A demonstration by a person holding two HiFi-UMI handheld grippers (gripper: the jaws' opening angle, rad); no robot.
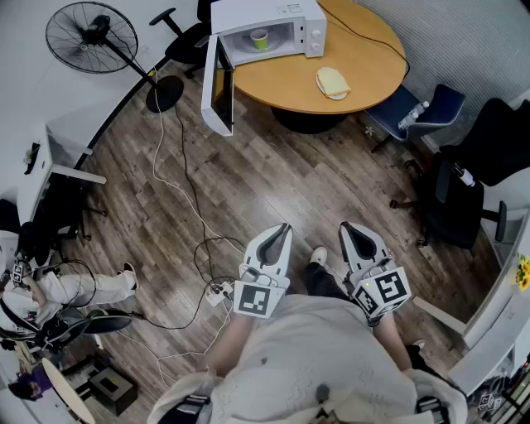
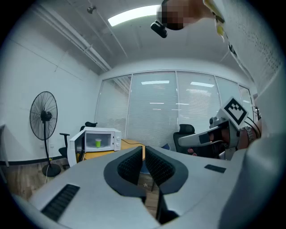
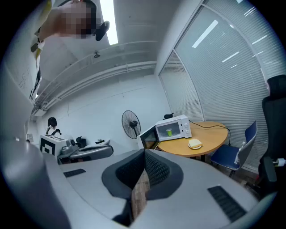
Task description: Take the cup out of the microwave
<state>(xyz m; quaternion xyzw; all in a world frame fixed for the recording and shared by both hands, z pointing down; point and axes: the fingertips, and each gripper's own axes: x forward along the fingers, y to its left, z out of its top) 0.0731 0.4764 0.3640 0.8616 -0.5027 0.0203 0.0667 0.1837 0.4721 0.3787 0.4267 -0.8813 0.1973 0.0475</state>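
Observation:
A white microwave (image 1: 273,25) stands on the round wooden table (image 1: 364,50) across the room, its door (image 1: 220,87) swung open to the left. Inside it stands a small green cup (image 1: 260,38), which also shows in the left gripper view (image 2: 98,143) and the right gripper view (image 3: 169,131). My left gripper (image 1: 283,229) and right gripper (image 1: 349,228) are held close to my body, side by side, far from the table. Both point toward the microwave. The left jaws (image 2: 144,151) are shut and hold nothing. The right jaws (image 3: 144,154) also meet at the tips with nothing between them.
A yellow item on a plate (image 1: 332,82) lies on the table near its front edge. A standing fan (image 1: 91,37) is at the left of the microwave. Cables (image 1: 189,195) and a power strip (image 1: 219,291) cross the wooden floor. Chairs (image 1: 418,112) stand right; a person (image 1: 58,286) sits left.

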